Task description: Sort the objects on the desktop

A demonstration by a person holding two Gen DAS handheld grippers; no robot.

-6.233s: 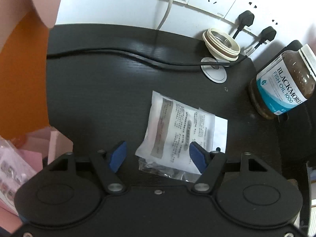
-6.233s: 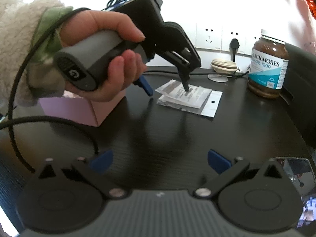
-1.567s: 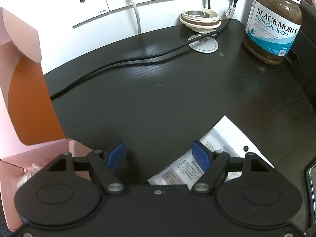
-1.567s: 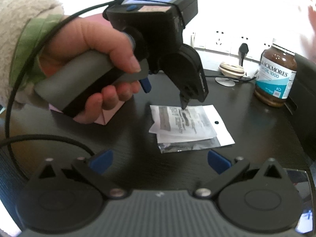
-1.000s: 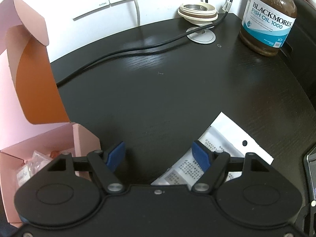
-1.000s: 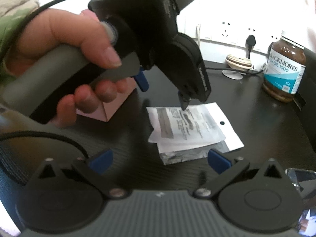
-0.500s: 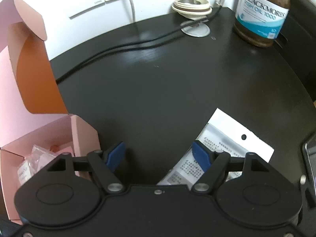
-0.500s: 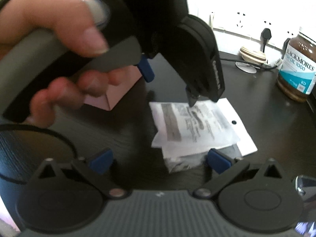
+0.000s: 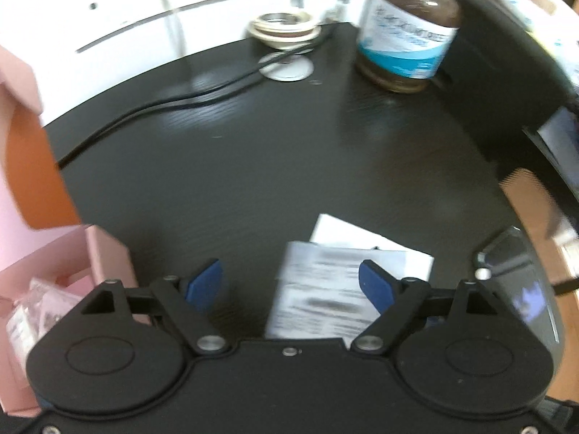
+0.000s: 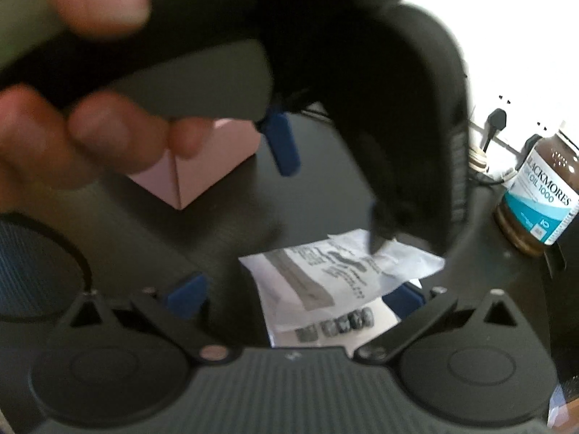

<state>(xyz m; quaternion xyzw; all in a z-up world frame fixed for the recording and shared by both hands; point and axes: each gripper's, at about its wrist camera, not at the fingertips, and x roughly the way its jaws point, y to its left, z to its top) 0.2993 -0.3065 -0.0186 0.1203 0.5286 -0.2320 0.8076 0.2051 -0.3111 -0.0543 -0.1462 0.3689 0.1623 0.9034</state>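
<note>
Black desk surface [image 9: 289,166] fills both views, blurred by motion. The left gripper [image 9: 289,285] hangs with its blue pads spread wide, gripping nothing; the clear packet [image 9: 325,296] with its printed paper slip lies flat between them, nearer the right-hand pad. To that gripper's left stands the open pink box [image 9: 54,264] with small wrapped items inside, its orange-lined flap raised. Ahead and to the right are the brown fish-oil bottle [image 9: 405,32], a pale tape roll [image 9: 284,27] and a black cable [image 9: 163,108] trailing across the desk. The right gripper [image 10: 293,294] is likewise splayed and empty, its pads either side of the same packet [image 10: 336,282]. Directly ahead of it, the left gripper's body and the hand [image 10: 83,133] holding it block most of the view, one dark fingertip just over the packet's far edge; whether it touches is unclear. A phone [image 9: 521,282] lies at the left gripper's right.
</note>
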